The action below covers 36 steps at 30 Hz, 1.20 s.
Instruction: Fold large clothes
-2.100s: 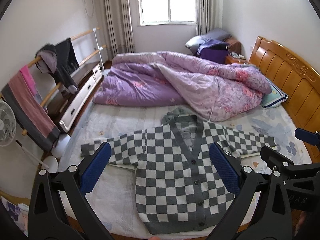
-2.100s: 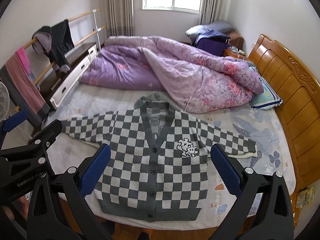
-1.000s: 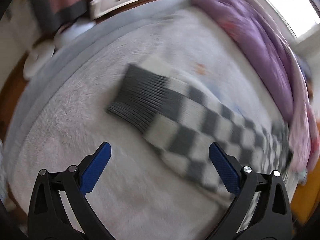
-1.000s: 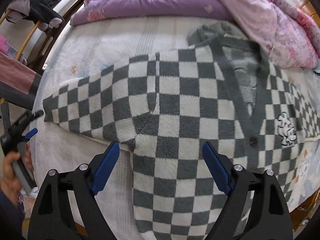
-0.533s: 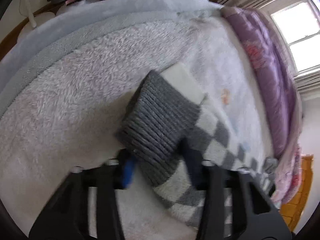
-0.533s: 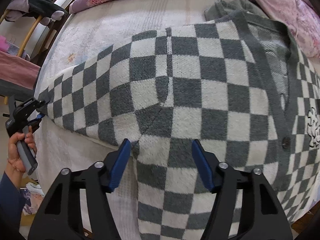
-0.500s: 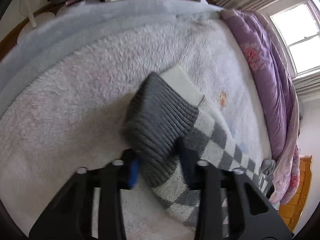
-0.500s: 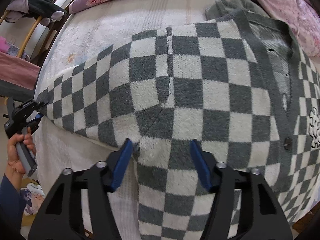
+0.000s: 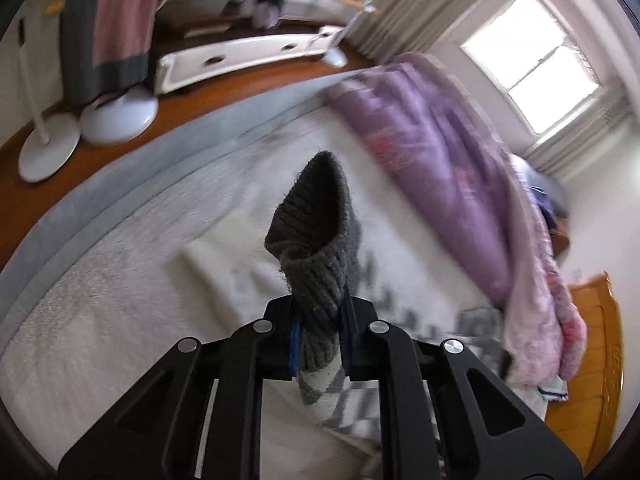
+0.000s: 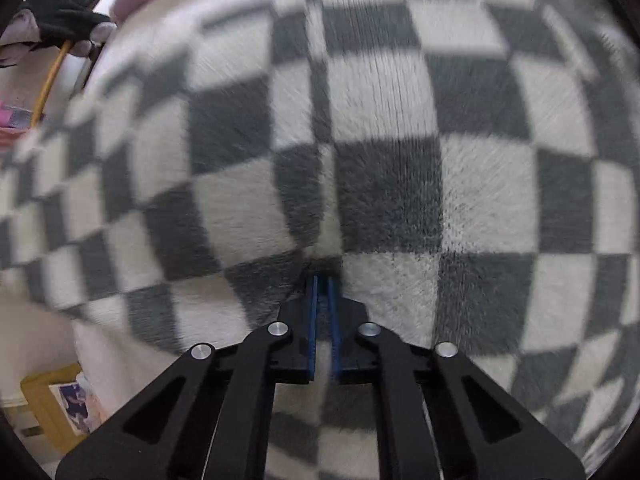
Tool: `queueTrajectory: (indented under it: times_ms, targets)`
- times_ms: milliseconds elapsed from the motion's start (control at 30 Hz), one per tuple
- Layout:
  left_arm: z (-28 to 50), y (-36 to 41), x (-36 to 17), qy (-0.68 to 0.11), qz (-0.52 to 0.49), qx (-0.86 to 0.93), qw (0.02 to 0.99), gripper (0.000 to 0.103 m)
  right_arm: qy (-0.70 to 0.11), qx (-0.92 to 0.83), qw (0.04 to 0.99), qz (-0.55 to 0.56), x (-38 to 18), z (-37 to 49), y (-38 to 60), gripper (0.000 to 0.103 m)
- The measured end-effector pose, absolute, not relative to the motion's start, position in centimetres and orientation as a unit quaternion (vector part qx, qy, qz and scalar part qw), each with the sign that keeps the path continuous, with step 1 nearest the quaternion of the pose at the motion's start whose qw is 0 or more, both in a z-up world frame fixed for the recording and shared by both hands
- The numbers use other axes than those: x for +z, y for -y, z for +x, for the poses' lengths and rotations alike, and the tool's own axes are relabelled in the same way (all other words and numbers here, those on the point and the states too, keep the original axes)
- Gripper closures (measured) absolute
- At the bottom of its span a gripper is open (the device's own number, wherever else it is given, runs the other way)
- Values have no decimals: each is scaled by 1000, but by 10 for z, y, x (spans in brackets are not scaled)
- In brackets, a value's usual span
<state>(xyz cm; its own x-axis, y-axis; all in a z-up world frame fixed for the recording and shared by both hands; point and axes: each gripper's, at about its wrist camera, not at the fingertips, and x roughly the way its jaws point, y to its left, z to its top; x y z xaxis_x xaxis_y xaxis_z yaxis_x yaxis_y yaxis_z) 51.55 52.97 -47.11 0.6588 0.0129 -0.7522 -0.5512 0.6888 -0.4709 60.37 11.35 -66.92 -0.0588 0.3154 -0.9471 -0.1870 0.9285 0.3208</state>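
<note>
The grey-and-white checked cardigan (image 10: 384, 168) lies on the bed and fills the right wrist view. My right gripper (image 10: 323, 280) is shut on the cardigan at the underarm seam, where sleeve meets body. In the left wrist view my left gripper (image 9: 320, 320) is shut on the sleeve's grey ribbed cuff (image 9: 316, 236) and holds it lifted above the white fleece blanket (image 9: 100, 312). The cuff stands up between the blue pads. The rest of the sleeve (image 9: 352, 404) hangs blurred below.
A purple quilt (image 9: 448, 160) is bunched at the far side of the bed. The wooden headboard (image 9: 596, 360) is on the right. Fan bases (image 9: 120, 116) and a white drawer unit (image 9: 248, 56) stand on the floor beside the bed edge. A clothes rail with garments (image 10: 60, 4) stands on the left.
Both grippers have closed. The left one took the sleeve cuff and lifted it off the blanket. The right one moved down onto the underarm seam and pinched it.
</note>
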Motion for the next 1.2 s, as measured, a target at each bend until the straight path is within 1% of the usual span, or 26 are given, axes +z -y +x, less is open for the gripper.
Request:
queueTrajectory:
  times_ms: [100, 200, 333, 500, 600, 733, 800, 867, 933, 1000, 1100, 1167, 1200]
  targets:
    - [533, -474, -432, -363, -333, 143, 858, 89, -711, 215, 663, 96, -665, 613, -96, 100]
    - [550, -404, -405, -347, -322, 117, 873, 89, -693, 248, 664, 129, -640, 612, -62, 94]
    - [585, -294, -400, -350, -316, 80, 878, 89, -675, 259, 677, 138, -607, 601, 24, 94]
    - [632, -156, -430, -389, -314, 36, 865, 89, -661, 201, 714, 112, -576, 586, 181, 94]
    - [667, -69, -459, -421, -302, 15, 855, 89, -656, 156, 730, 108, -563, 580, 267, 94]
    - [698, 8, -496, -462, -274, 8, 843, 89, -650, 94, 746, 111, -554, 577, 371, 94]
    - [712, 48, -524, -490, -252, 8, 834, 89, -643, 59, 753, 125, -553, 577, 427, 94]
    - [719, 74, -552, -517, -230, 6, 825, 89, -632, 18, 763, 135, -552, 578, 473, 92]
    - [724, 93, -580, -543, -200, 11, 816, 89, -620, -19, 767, 165, -554, 578, 516, 80]
    - [725, 100, -603, -567, -181, 21, 803, 88, -606, -46, 767, 204, -556, 579, 548, 74]
    - [725, 107, -620, -582, -167, 26, 795, 87, -578, -78, 764, 277, -561, 576, 601, 70]
    - [727, 111, -625, -588, -161, 25, 792, 82, -556, -102, 755, 331, -569, 575, 633, 67]
    - [728, 115, -627, -593, -158, 19, 790, 74, -544, -111, 751, 358, -575, 576, 647, 67]
